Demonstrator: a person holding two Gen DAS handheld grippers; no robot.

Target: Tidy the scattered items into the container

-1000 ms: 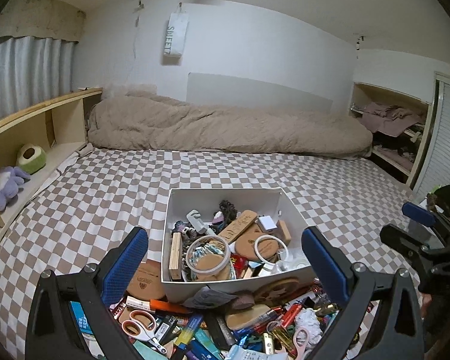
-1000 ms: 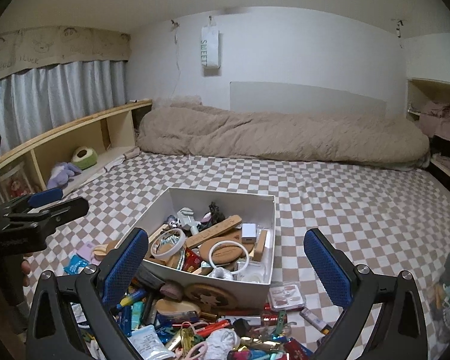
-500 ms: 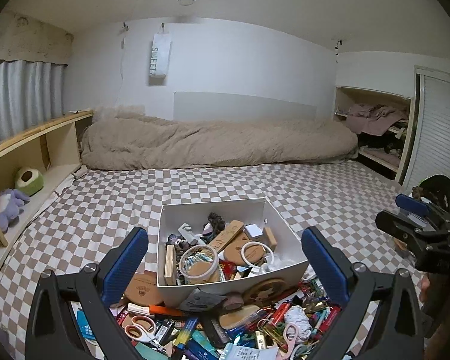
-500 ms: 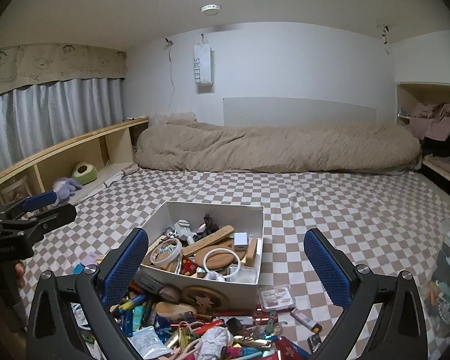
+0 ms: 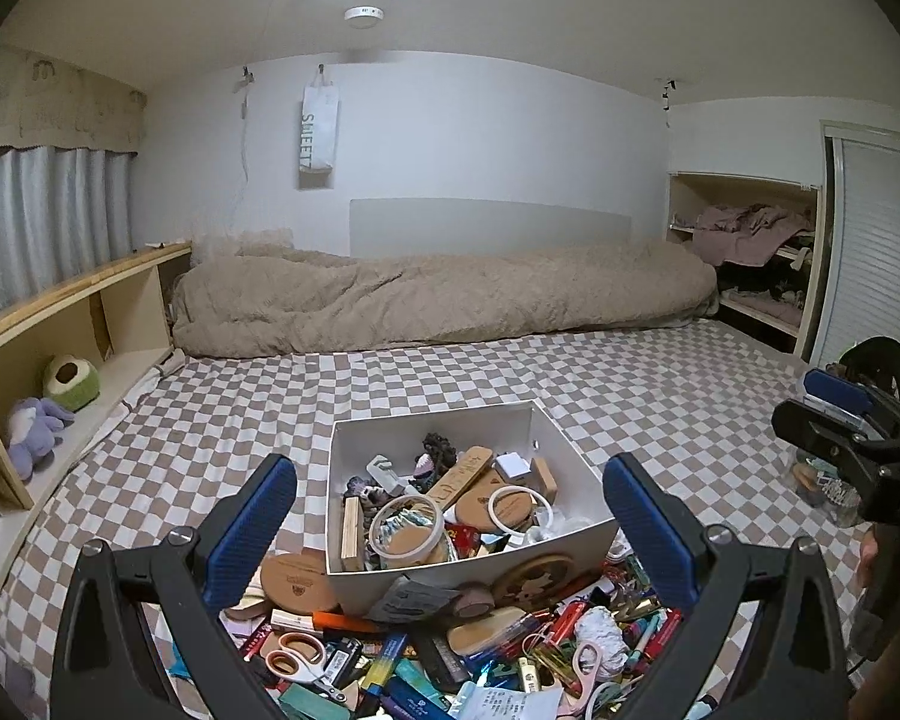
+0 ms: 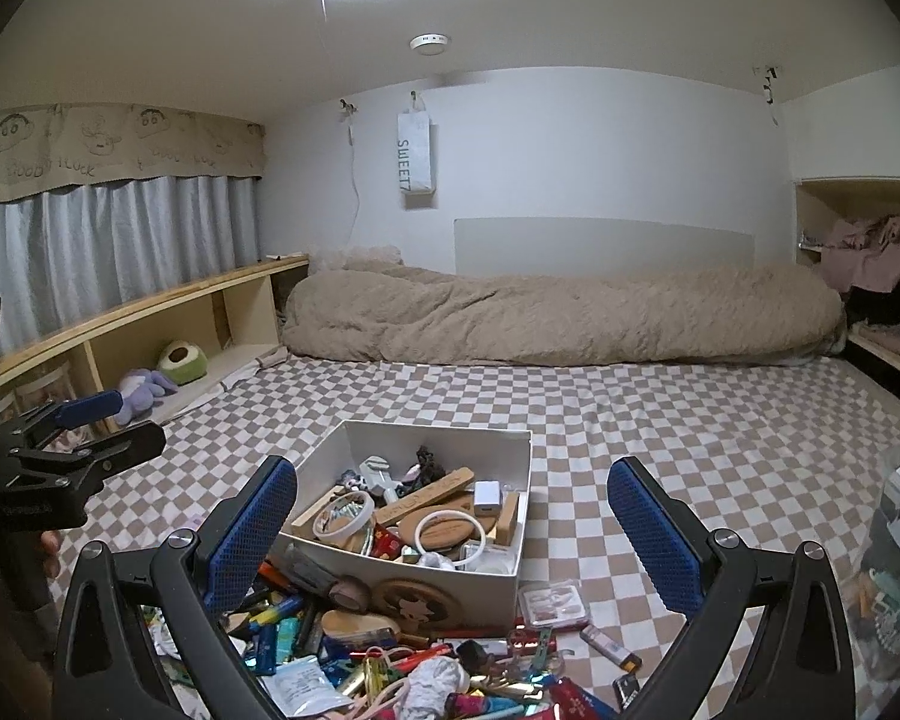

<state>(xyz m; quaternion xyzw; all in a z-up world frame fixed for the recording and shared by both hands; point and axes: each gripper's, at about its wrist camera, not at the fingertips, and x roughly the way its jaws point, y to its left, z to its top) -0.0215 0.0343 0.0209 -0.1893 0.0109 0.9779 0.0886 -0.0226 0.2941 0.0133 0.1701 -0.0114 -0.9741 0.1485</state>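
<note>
Clutter [image 5: 450, 660] lies heaped just below both spread, empty tools, left [image 5: 450, 528] and right [image 6: 450, 534], box [image 5: 570, 546] ahead, so one pinch could snag tangled neighbours and scatter them.

Clutter pile [image 5: 450, 660] crowds the box's [image 5: 576, 450] near wall; checkered bedding [image 5: 630, 384] beyond lies open.

The white box [image 5: 468, 570] I'm filling sits open on the checkered bed, already crowded with tape rings [image 5: 406, 531], wooden pieces [image 5: 459, 475] and a small white charger [image 6: 487, 495]. In front of its near wall lies a heap of scattered items [image 5: 450, 666]: orange-handled scissors [image 5: 297, 657], pens, a crumpled white wad [image 5: 600, 636], round wooden discs [image 5: 297, 582] and a clear case [image 6: 552, 600] beside the box's corner.
</note>
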